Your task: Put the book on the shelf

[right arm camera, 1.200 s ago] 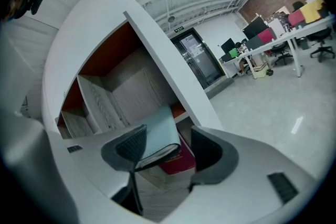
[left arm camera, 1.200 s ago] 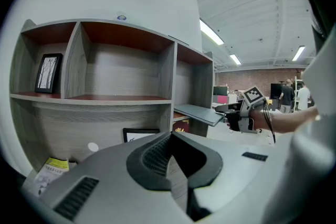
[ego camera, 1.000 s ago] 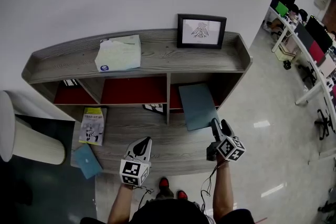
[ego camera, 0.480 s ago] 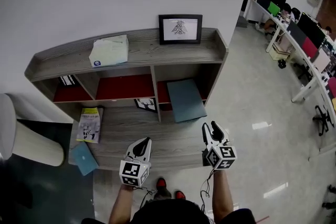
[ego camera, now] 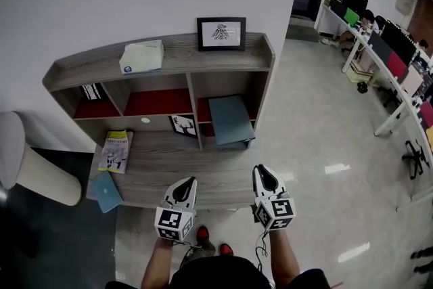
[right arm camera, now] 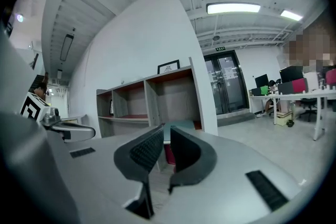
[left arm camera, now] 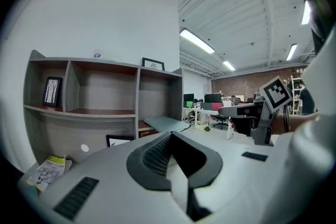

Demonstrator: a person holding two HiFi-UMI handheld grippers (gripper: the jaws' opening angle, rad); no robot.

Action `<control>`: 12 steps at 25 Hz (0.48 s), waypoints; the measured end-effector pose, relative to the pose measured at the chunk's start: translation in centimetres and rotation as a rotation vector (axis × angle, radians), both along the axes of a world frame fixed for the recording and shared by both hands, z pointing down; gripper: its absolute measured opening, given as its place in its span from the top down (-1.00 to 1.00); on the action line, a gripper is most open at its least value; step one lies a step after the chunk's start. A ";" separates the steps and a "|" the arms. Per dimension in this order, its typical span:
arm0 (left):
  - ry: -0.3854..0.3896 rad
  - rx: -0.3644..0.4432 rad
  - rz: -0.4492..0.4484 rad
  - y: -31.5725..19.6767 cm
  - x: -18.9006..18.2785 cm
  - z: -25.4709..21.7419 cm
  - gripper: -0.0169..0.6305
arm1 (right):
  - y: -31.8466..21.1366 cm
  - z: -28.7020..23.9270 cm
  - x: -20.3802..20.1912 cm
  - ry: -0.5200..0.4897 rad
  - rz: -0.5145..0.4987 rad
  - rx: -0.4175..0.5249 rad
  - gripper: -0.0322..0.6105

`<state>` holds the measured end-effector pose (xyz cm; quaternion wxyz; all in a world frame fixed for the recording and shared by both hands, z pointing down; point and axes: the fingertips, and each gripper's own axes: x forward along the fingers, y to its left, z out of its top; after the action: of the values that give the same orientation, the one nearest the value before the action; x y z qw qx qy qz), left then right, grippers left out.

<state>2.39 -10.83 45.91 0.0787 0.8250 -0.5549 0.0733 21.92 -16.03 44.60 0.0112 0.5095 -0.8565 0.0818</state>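
The grey-teal book lies flat in the right compartment of the wooden shelf, its front end sticking out over the lower board. It also shows past the jaws in the left gripper view and the right gripper view. My left gripper is shut and empty, held before the lower board's front edge. My right gripper hangs well back from the book. Its jaws are closing, a narrow gap remains, and nothing is between them.
A framed picture and a pale green book sit on the shelf top. A yellow booklet and a blue book lie on the lower board at left. A white round bin stands left; office desks stand far right.
The right gripper has drawn back from the book and its jaws have narrowed from wide open. The view has backed away from the shelf. The left gripper stayed shut.
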 end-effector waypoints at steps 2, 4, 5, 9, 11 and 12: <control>0.001 0.008 -0.007 1.1 0.7 -0.3 0.94 | 1.3 0.0 0.2 0.010 -0.013 0.004 0.74; 0.002 0.012 -0.016 2.2 1.3 -0.5 0.94 | 2.7 0.4 0.3 0.019 -0.030 0.001 0.78; 0.002 0.013 -0.021 2.8 1.5 -0.5 0.94 | 3.4 0.6 0.4 0.023 -0.040 -0.001 0.78; 0.005 0.015 -0.038 4.8 2.4 -0.5 0.94 | 5.9 1.1 0.5 0.029 -0.076 -0.005 0.79; 0.006 0.011 -0.043 5.8 2.9 -0.4 0.94 | 7.2 1.3 0.6 0.027 -0.090 -0.006 0.80; 0.008 0.010 -0.046 6.2 3.1 -0.3 0.94 | 7.8 1.5 0.7 0.026 -0.095 -0.006 0.80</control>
<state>5.51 -4.59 45.57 0.0784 0.8126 -0.5739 0.0654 22.58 -8.21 46.05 0.0278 0.4691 -0.8793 0.0771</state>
